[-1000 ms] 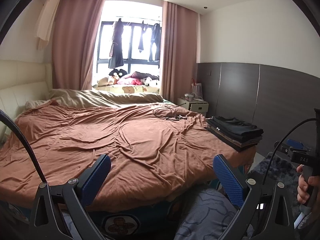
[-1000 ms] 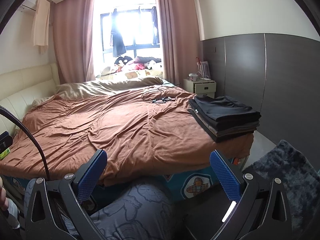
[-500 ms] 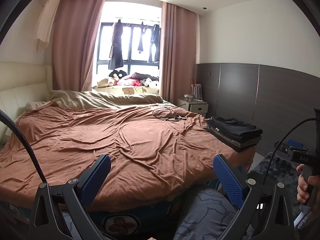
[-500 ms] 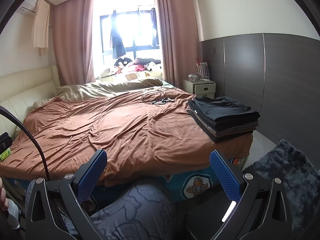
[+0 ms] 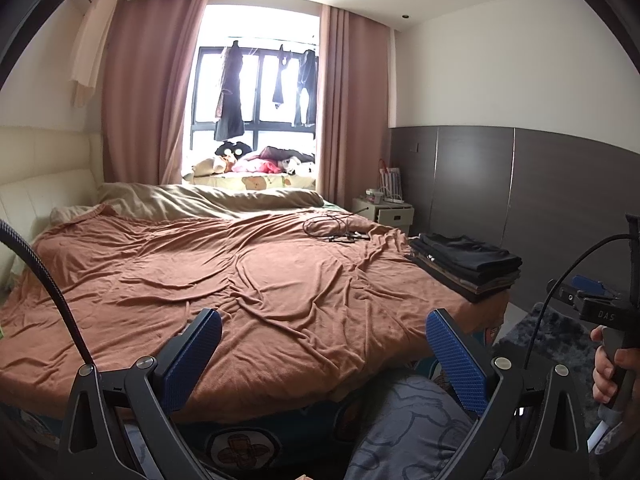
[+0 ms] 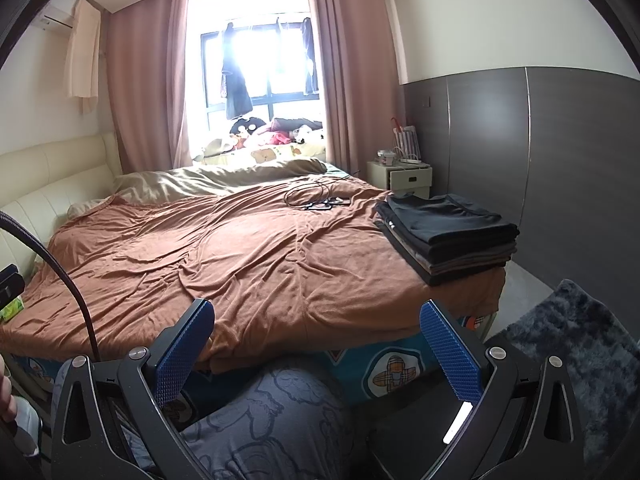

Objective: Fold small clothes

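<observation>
Rust-brown wrinkled bedspread (image 5: 248,280) bears a squared stack of dark folded clothes (image 6: 448,232); both claws (image 5: 324,354) (image 6: 316,344) gape, released

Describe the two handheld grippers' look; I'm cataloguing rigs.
Both the left gripper and right gripper have black angular frames with silver bolts, blue knurled pads and a black braided cable. One handle reads "DAS".

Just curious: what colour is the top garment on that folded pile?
Black, on the folded pile; the right wrist view shows it best.
</observation>
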A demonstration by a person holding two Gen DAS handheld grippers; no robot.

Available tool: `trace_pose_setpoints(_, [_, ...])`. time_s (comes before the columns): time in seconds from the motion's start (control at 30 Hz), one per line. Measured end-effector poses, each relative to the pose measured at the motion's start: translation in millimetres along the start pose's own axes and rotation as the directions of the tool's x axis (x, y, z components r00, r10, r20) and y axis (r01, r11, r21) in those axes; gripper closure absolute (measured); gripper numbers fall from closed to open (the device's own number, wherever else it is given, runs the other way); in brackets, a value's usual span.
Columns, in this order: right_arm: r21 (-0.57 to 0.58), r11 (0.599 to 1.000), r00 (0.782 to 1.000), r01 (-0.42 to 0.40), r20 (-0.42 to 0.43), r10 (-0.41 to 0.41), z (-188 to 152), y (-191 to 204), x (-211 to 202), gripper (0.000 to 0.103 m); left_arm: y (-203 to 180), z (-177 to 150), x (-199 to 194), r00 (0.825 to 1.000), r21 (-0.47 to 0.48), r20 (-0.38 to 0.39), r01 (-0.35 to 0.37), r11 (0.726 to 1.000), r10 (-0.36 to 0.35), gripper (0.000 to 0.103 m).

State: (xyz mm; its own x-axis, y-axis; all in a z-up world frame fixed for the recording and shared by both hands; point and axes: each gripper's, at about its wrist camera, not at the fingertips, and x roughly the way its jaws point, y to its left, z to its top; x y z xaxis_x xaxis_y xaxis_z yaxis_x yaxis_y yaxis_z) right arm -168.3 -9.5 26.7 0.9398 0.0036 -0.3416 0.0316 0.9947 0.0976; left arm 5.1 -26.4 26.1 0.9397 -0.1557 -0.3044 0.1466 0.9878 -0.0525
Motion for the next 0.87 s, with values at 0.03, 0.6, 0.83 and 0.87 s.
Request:
trace_pose_setpoints(0.03, [0.002,1.000,1.000,-0.001,0.001,0.001,-0.2,-0.4,-0.1,0.000,-0.1,-0.1,0.1,1.000,0.000,0.000,-0.001,1.000,0.001,0.000])
trace_pose_setpoints(0.6, [0.013,1.000,1.000,0.001,0.002,-0.001,-2.7,-9.8,-5.2,0.000,5.3,0.5,-4.5,1.000,-0.017,-0.001,-0.002,1.000,0.002,0.000])
trace_pose_setpoints(0.83, [0.019,1.000,1.000,-0.004,0.001,0.004,-2.5,-12.2,-5.7,0.000,8.1,-0.2,-5.8,1.000,-0.027,0.000,-0.012,1.000,0.012,0.000])
trace_pose_setpoints(0.87, [0.020,1.000,1.000,-0.006,0.002,0.006,-2.7,-12.4,-5.8,0.000,9.0,-0.3,-5.3,1.000,-0.030,-0.001,-0.015,0.999,0.015,0.000])
